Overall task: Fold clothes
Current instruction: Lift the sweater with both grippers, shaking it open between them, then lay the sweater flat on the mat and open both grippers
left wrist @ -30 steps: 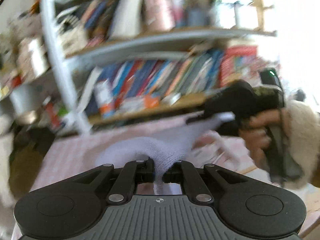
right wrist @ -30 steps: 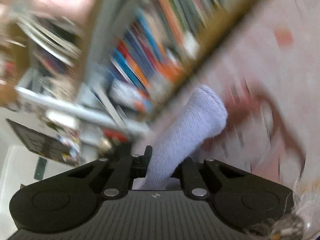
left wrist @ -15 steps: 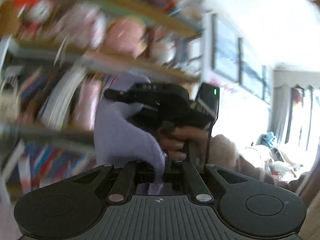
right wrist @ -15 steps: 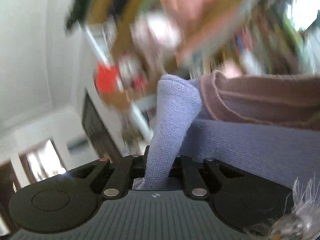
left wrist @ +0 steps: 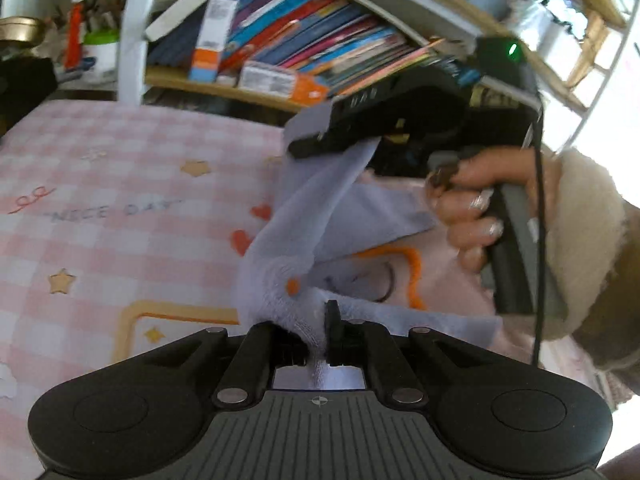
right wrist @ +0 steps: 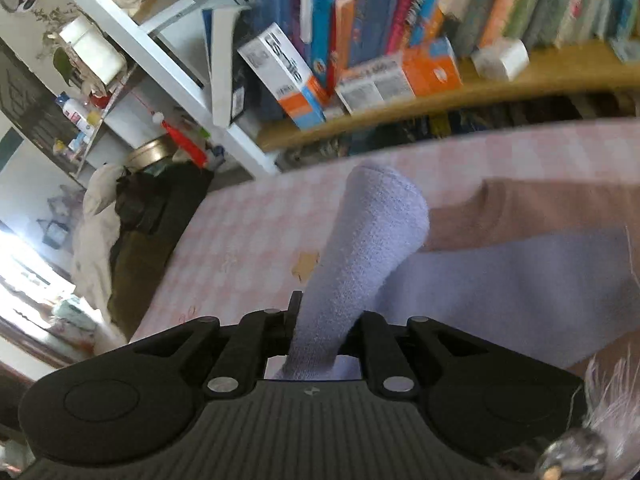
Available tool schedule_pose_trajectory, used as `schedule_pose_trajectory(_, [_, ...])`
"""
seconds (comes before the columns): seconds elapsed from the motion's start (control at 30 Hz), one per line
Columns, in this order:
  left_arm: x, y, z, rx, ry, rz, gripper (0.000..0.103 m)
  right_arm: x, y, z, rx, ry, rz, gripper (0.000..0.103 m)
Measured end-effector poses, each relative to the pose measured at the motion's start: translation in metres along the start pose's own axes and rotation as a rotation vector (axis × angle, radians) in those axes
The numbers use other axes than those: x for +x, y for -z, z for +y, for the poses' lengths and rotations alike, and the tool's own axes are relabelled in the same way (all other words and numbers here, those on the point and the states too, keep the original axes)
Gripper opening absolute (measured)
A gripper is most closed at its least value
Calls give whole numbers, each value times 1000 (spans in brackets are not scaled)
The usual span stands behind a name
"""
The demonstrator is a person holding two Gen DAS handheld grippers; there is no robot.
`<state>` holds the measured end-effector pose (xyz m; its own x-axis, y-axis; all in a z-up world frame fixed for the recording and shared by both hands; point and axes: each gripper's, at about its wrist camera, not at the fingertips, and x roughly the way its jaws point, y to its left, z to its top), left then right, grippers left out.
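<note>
Left tool (left wrist: 318, 344) is clamped on one edge of the garment (left wrist: 316, 216), a lavender knit held just above the surface (left wrist: 100, 184). Right tool (right wrist: 320, 340) is clamped on a bunched fold of it. Keep both grips firm, draw the cloth taut between them, then lower it flat and square.
</note>
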<state>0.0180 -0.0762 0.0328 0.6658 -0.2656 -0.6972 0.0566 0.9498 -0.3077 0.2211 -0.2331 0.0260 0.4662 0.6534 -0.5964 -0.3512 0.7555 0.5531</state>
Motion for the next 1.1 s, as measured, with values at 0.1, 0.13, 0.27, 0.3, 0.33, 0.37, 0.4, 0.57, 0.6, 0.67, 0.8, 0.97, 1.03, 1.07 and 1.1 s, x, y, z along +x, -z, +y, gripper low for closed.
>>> schedule_pose_trajectory(0.1, [6, -14, 20, -25, -36, 16, 6, 8, -1, 15, -24, 54, -47, 12])
schedule_pose_trajectory(0.13, [7, -18, 27, -34, -44, 20, 6, 11, -4, 16, -34, 75, -50, 14])
schedule_pose_trajectory(0.27, [16, -27, 37, -28, -56, 22, 7, 3, 5, 5, -21, 87, -47, 51])
schedule_pose_trajectory(0.3, [19, -27, 39, -33, -58, 22, 7, -6, 10, 1, -8, 82, -48, 51])
schedule_pose_trajectory(0.33, [23, -26, 41, -44, -59, 27, 7, -14, 14, -4, 5, 78, -50, 51])
schedule_pose_trajectory(0.37, [28, -25, 42, -49, -62, 33, 7, -22, 19, -9, 18, 73, -52, 51])
schedule_pose_trajectory(0.4, [33, -25, 42, -51, -66, 39, 7, -30, 23, -14, 31, 68, -54, 51])
schedule_pose_trajectory(0.57, [42, -22, 40, -57, -91, 22, 7, -79, 59, -36, 35, 84, -39, 51])
schedule_pose_trajectory(0.6, [42, -21, 41, -64, -96, 13, 7, -86, 66, -41, 28, 105, -38, 51])
schedule_pose_trajectory(0.67, [40, -18, 42, -83, -104, 6, 9, -103, 83, -55, 25, 177, -41, 51])
schedule_pose_trajectory(0.8, [36, -15, 37, -100, -148, -18, 12, -127, 111, -84, 46, 277, -8, 50])
schedule_pose_trajectory(0.97, [21, -9, 22, -71, -201, -54, 13, -146, 134, -108, 82, 294, 56, 47])
schedule_pose_trajectory(1.03, [13, -6, 16, -59, -224, -66, 13, -154, 141, -113, 77, 279, 65, 46])
schedule_pose_trajectory(1.07, [10, -4, 13, -55, -231, -72, 13, -157, 143, -114, 73, 272, 67, 46])
schedule_pose_trajectory(1.1, [7, -3, 10, -55, -235, -75, 13, -160, 144, -114, 70, 269, 70, 46])
